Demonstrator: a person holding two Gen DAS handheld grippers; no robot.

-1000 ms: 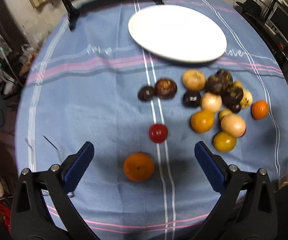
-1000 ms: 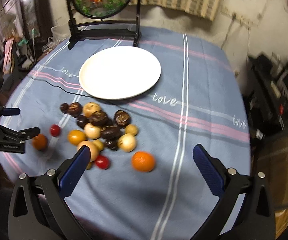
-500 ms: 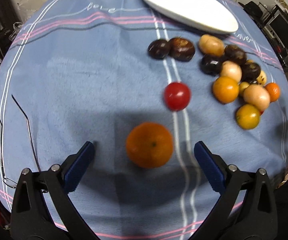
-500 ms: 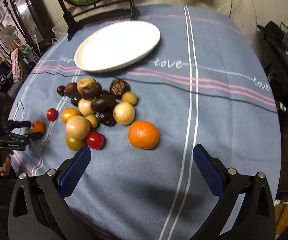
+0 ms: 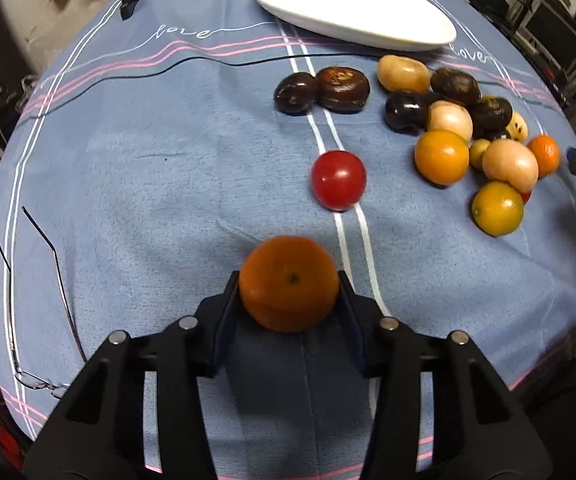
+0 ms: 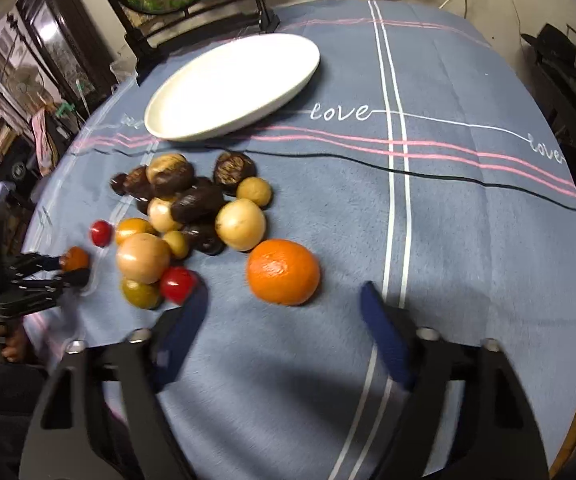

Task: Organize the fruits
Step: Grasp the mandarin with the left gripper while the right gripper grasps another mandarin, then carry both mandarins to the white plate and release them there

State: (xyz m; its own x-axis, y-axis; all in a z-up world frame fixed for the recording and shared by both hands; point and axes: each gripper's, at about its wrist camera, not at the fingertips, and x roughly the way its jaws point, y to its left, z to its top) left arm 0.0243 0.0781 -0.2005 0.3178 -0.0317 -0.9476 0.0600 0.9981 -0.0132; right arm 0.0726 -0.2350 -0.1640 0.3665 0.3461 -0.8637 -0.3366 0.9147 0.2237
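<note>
On the tablecloth (image 6: 468, 220), "love" lettering (image 6: 340, 112)

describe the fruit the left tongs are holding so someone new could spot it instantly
Start at the oval white ceramic plate at the far side of the blue striped tablecloth, then come past the fruit pile and the lone small red tomato. Nearest the camera is the round orange tangerine, alone and clamped between the left tongs.
</note>
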